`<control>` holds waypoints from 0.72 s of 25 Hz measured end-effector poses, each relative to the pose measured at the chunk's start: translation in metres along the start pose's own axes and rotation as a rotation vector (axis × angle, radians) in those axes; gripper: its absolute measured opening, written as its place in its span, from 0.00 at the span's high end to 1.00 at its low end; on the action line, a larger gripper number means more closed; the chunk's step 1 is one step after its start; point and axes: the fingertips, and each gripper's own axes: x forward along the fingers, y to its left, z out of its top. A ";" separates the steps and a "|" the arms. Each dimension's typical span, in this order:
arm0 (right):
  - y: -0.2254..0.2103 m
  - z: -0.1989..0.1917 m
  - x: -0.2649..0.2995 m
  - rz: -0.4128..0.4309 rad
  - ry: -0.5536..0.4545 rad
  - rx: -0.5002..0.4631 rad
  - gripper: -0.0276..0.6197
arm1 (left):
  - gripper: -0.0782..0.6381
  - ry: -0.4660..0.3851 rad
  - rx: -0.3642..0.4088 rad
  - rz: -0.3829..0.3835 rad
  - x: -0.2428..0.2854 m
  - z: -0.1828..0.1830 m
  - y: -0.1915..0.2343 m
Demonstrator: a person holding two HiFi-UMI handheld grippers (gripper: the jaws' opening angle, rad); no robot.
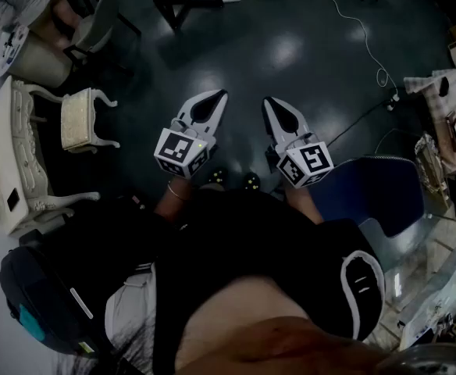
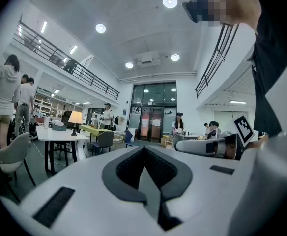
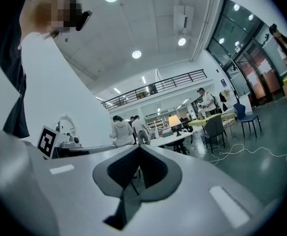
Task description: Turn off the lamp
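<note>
Left gripper [image 1: 221, 94] and right gripper [image 1: 267, 100] are held level, side by side, above a dark floor [image 1: 290, 53]. Both pairs of jaws are closed tip to tip, with nothing between them. Each gripper carries one cube [image 1: 183, 151] bearing black-and-white square markers. One lamp [image 2: 75, 117], its shade glowing, stands on a white table [image 2: 60, 135] across the hall, well apart from both grippers.

A carved white chair [image 1: 83, 120] just beside a white ornate table [image 1: 3, 166] — a blue chair [image 1: 378, 192] well apart.
</note>
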 end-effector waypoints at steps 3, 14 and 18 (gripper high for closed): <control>-0.002 -0.002 -0.001 0.009 0.001 0.005 0.96 | 0.88 0.000 -0.007 0.001 0.003 -0.004 -0.001; -0.036 0.002 -0.034 -0.004 -0.013 0.019 0.96 | 0.88 -0.031 0.006 0.006 0.032 -0.004 -0.028; -0.053 0.010 -0.053 -0.004 -0.034 0.018 0.96 | 0.88 -0.048 0.022 -0.010 0.046 -0.006 -0.048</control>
